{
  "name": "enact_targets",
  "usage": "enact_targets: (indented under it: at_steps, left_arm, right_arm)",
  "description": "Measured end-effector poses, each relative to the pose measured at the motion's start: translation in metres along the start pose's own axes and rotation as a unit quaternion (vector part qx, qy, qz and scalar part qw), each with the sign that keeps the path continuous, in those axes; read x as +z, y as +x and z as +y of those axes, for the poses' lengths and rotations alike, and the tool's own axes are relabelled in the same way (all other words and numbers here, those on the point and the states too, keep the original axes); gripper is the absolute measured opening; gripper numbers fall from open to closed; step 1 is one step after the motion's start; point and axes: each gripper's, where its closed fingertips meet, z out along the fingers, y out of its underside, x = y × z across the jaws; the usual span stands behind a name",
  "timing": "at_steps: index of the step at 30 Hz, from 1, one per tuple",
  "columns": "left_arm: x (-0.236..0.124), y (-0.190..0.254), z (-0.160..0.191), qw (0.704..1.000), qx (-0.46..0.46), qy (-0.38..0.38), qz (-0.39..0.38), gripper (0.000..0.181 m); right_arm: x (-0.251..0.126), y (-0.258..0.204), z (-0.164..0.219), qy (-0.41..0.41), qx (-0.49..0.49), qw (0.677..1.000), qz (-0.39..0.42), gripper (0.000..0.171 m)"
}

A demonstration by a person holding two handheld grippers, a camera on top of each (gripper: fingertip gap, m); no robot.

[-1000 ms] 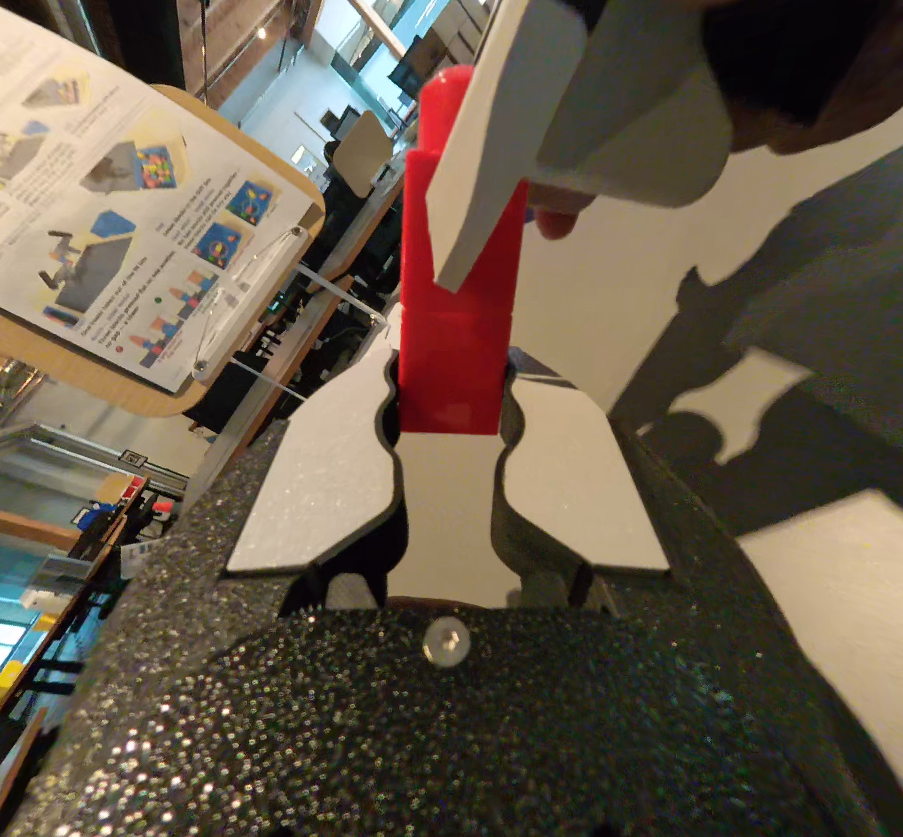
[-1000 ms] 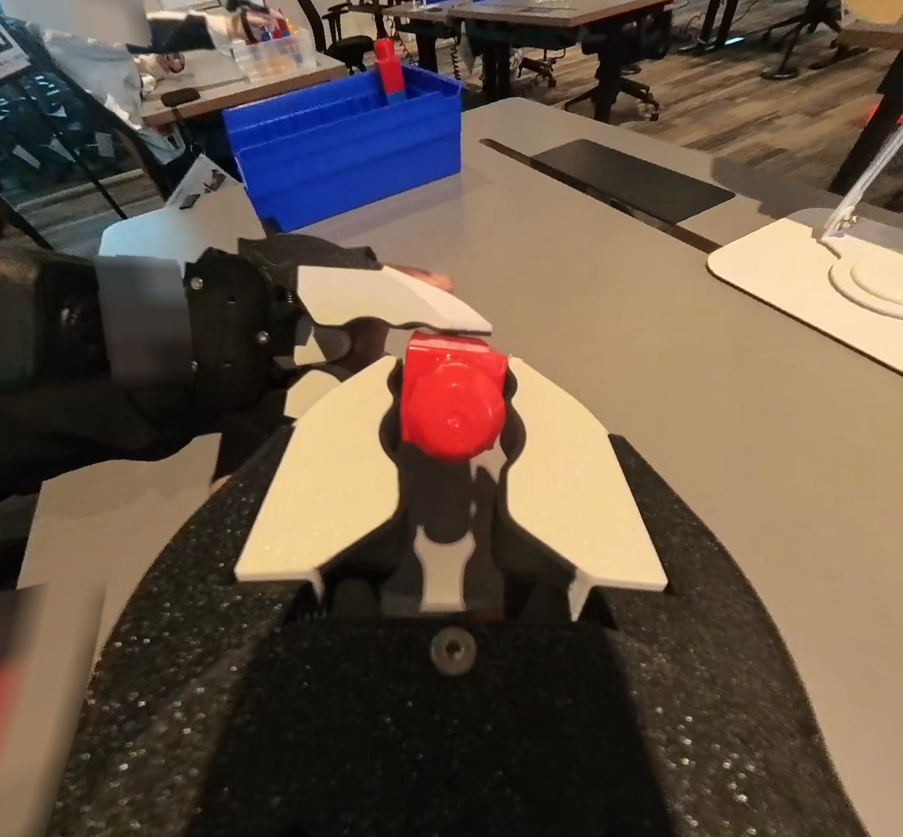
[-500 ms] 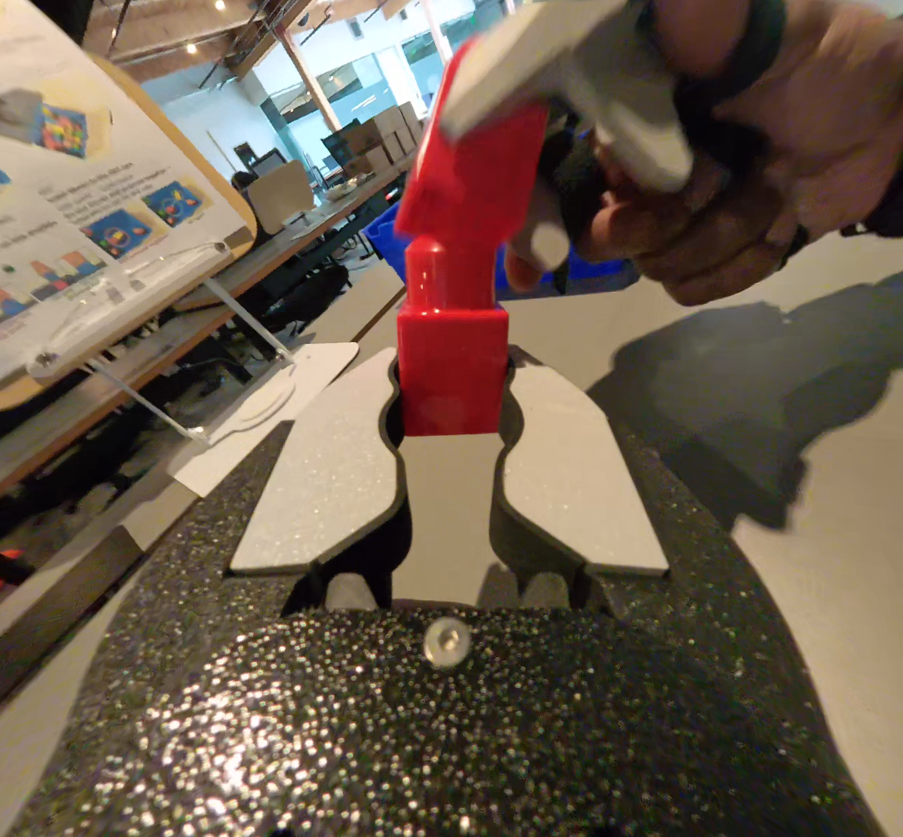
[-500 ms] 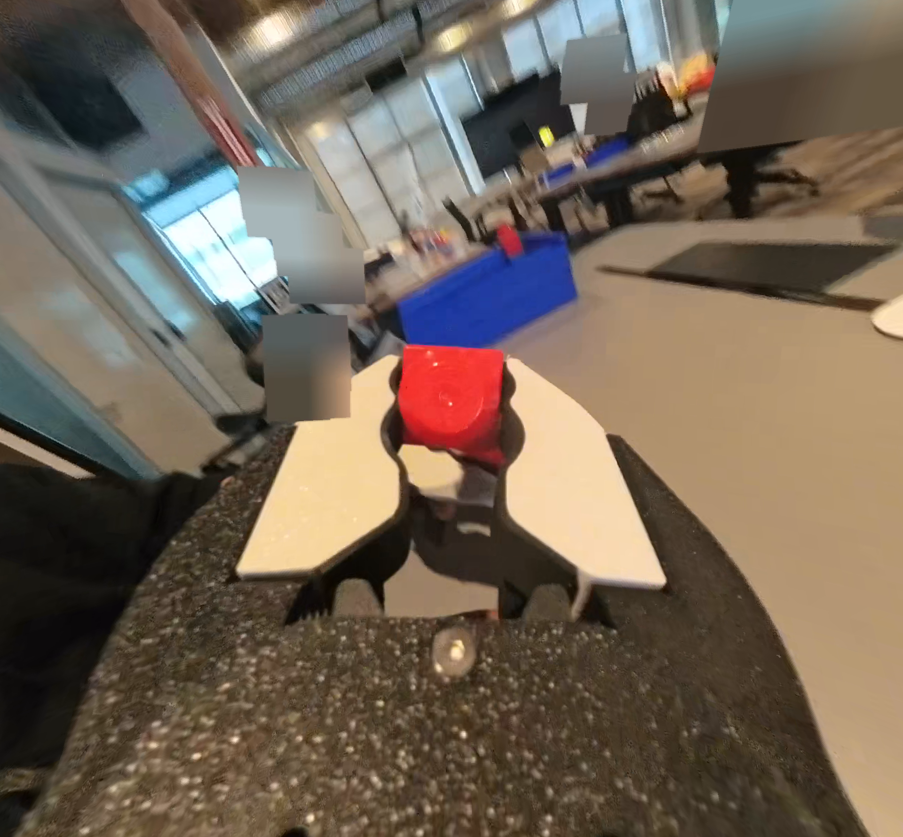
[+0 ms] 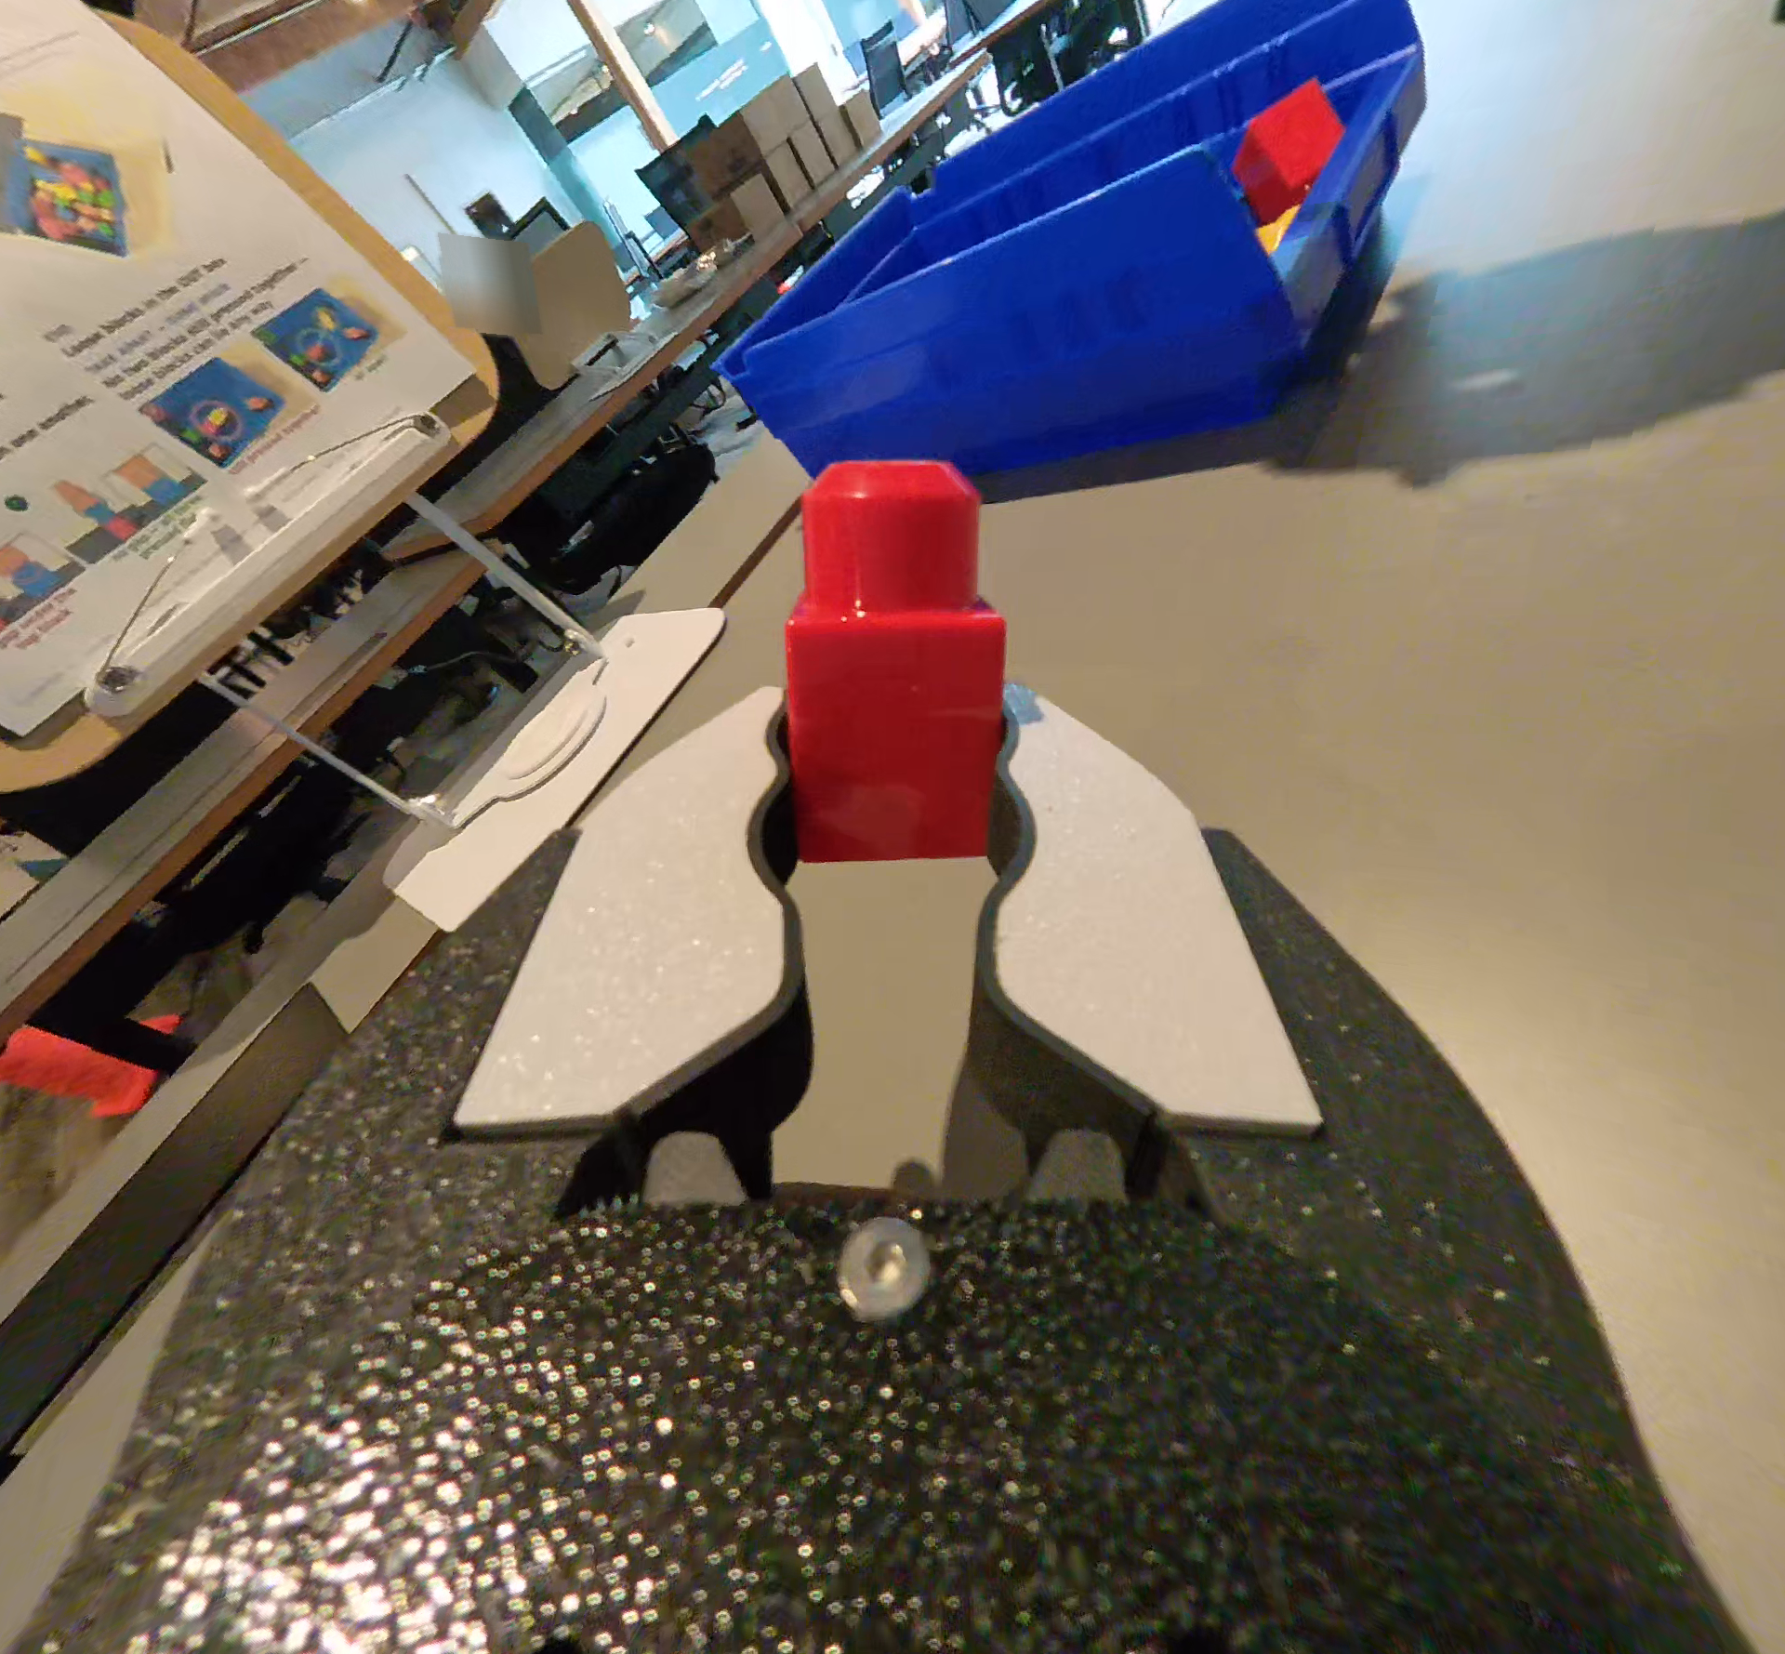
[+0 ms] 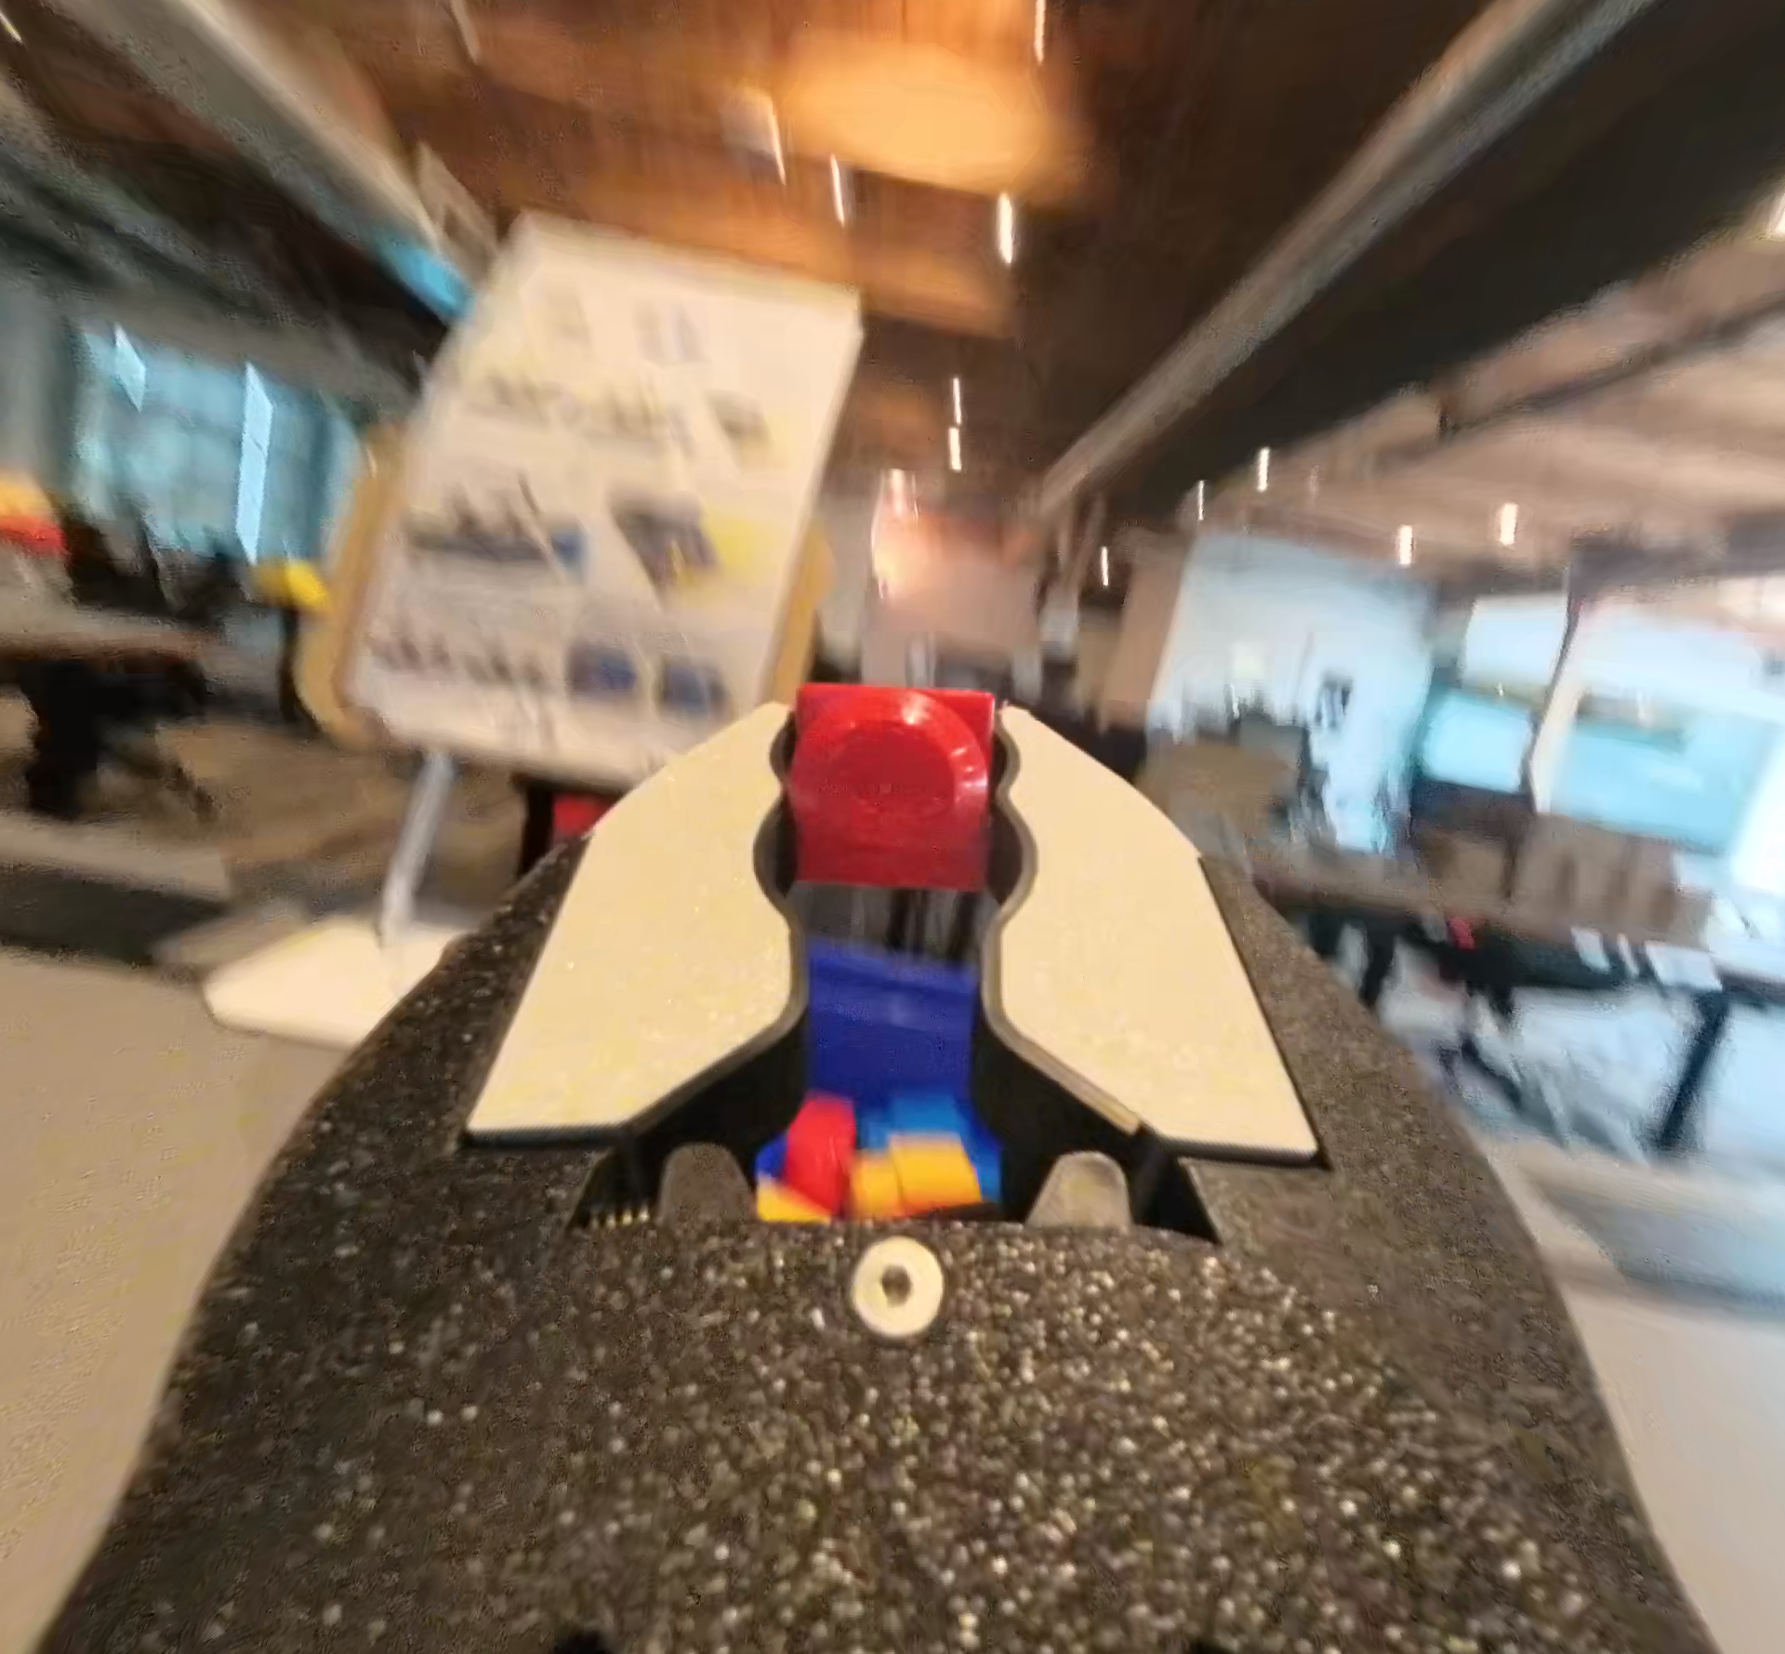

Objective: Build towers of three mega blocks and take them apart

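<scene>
My left gripper (image 5: 893, 738) is shut on a red mega block (image 5: 893, 700), stud pointing away, held above the grey table (image 5: 1352, 787). My right gripper (image 6: 889, 777) is shut on another red mega block (image 6: 889, 796), stud facing the camera; this view is blurred by motion. Below it, between the fingers, shows a blue bin (image 6: 884, 1018) with red, yellow and blue blocks (image 6: 869, 1163). In the left wrist view blue bins (image 5: 1062, 304) stand on the table ahead, with a red block (image 5: 1289, 144) inside one. A hand shows at the top right edge.
An instruction board (image 5: 174, 333) on a clear stand with a white base (image 5: 570, 729) stands at the left; it also shows blurred in the right wrist view (image 6: 599, 487). Office desks and chairs lie beyond the table's edge.
The two red blocks were pulled apart. My right gripper carried its block up and away over the blue bin. The left gripper kept its block and tilted toward the bins.
</scene>
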Motion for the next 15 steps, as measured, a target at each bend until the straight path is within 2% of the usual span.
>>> enact_targets:
  at_steps: [2,3,4,5,7,11,15]
  left_arm:
    - [0.001,0.001,0.000,1.000,0.003,-0.003,0.001,0.035]
    - [0.000,0.001,0.001,1.000,0.004,-0.003,0.001,0.035]
    - [0.000,0.000,0.001,1.000,0.004,-0.004,0.000,0.036]
    - [-0.001,-0.001,0.000,1.000,0.003,-0.004,-0.001,0.035]
    - [-0.001,-0.003,0.000,1.000,0.001,-0.004,-0.002,0.035]
    - [0.000,-0.003,0.001,1.000,0.000,-0.008,-0.003,0.036]
    - [0.001,-0.001,0.002,1.000,0.009,-0.011,-0.006,0.036]
  right_arm:
    - [0.015,0.008,0.069,-0.160,0.000,0.987,-0.010,0.038]
    - [0.017,0.009,0.098,-0.222,0.012,0.975,-0.023,0.056]
    - [0.017,0.012,0.117,-0.256,0.028,0.966,-0.024,0.066]
    - [0.016,0.015,0.124,-0.263,0.047,0.963,-0.023,0.065]
    - [0.015,0.023,0.113,-0.234,0.090,0.968,-0.015,0.062]
    - [0.012,0.017,0.061,-0.132,0.153,0.978,-0.045,0.050]
    - [0.004,-0.055,0.032,-0.113,0.180,0.956,-0.203,0.045]
